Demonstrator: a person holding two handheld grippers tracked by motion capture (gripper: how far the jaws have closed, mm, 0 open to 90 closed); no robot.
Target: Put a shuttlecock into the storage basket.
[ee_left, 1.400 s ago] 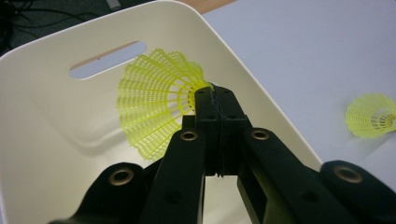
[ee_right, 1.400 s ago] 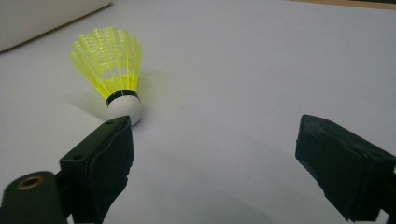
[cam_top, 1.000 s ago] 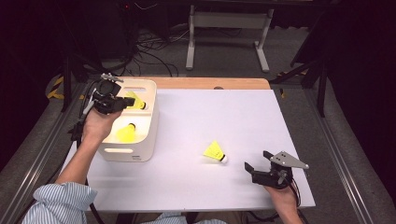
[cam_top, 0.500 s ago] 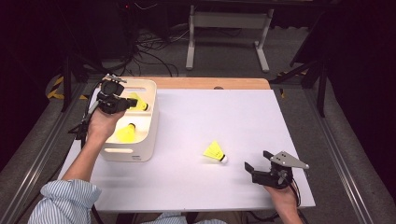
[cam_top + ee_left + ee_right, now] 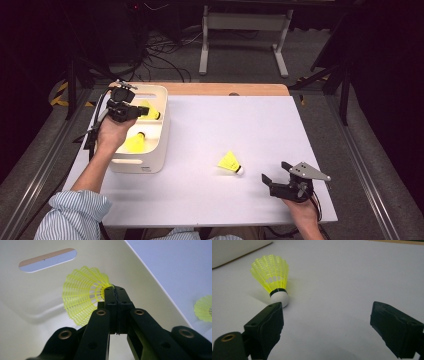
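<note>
A yellow shuttlecock (image 5: 81, 296) fans out from the tips of my left gripper (image 5: 115, 288), whose jaws are pressed together on its narrow end; the cork is hidden behind them. In the high view this gripper (image 5: 134, 111) hangs over the far compartment of the cream box (image 5: 157, 145), with that shuttlecock (image 5: 146, 110) at its tip. A second shuttlecock (image 5: 134, 143) lies in the near compartment. A third shuttlecock (image 5: 230, 162) lies on the white table, cork toward my right gripper (image 5: 275, 171). In the right gripper view it (image 5: 272, 272) lies just beyond the left jaw of the open, empty gripper (image 5: 325, 307).
The white table sheet (image 5: 240, 120) stretches from the box to the right edge, with a wooden strip (image 5: 225, 89) along the far side. A handle slot (image 5: 47, 260) is cut in the box's far wall. Dark floor, cables and a stand lie beyond the table.
My left hand has edged slightly right over the box, its jaws still together at the shuttlecock. The right gripper and the shuttlecock on the table have stayed put.
</note>
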